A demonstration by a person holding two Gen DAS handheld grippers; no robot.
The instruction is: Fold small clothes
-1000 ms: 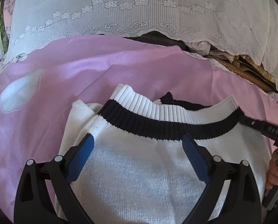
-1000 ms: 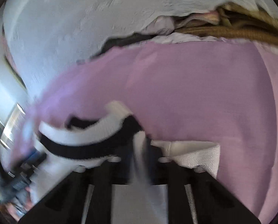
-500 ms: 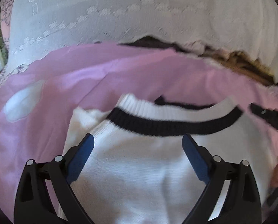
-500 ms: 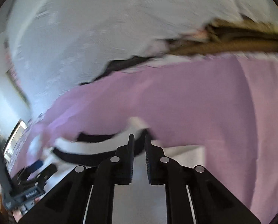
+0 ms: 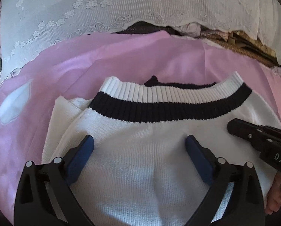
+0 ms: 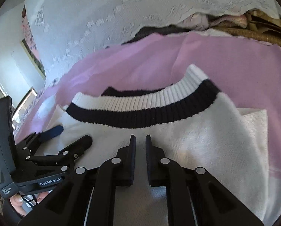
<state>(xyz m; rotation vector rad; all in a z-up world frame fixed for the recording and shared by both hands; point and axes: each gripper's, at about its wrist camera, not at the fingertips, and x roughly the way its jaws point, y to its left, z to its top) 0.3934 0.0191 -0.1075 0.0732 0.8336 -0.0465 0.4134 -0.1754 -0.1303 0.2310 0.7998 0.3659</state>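
A small white knit sweater point(image 5: 140, 150) with a black and white ribbed band point(image 5: 165, 109) lies folded on a pink cloth point(image 5: 102, 60). It also shows in the right wrist view point(image 6: 206, 131). My left gripper point(image 5: 139, 141) is open, its blue pads resting on the white knit below the band. It shows at the left of the right wrist view point(image 6: 72, 135). My right gripper point(image 6: 140, 139) is nearly closed with a narrow gap, empty, over the knit just below the band. Its black finger shows at the right of the left wrist view point(image 5: 244, 130).
A white lace cover point(image 5: 140, 5) hangs behind the pink cloth. A woven basket edge point(image 6: 263, 35) with bundled fabric sits at the back right. A white patch point(image 5: 14, 105) marks the pink cloth at the left.
My right gripper has let go of the sweater's right edge and swung left over the folded body. The sweater now lies flat. My left gripper has stayed open in place.
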